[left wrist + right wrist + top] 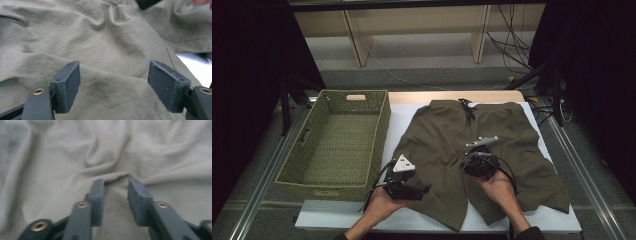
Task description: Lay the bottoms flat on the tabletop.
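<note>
Shorts (452, 135) of olive cloth lie flat on the white counter (404, 117), just beside the woven basket (362, 107), and the step in hand looks like taking hold of them for a fold. The left gripper (412, 187) rests at the left leg hem, jaws wide apart over the cloth, gripping nothing. The right gripper (116, 187) sits near the crotch, jaws partly open astride a raised ridge (not yet pinched); next it must close on that ridge.

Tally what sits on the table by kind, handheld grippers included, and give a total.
Olive shorts: 1
Woven basket: 1
Handheld grippers: 2, the left gripper and the right gripper
Total: 4
</note>
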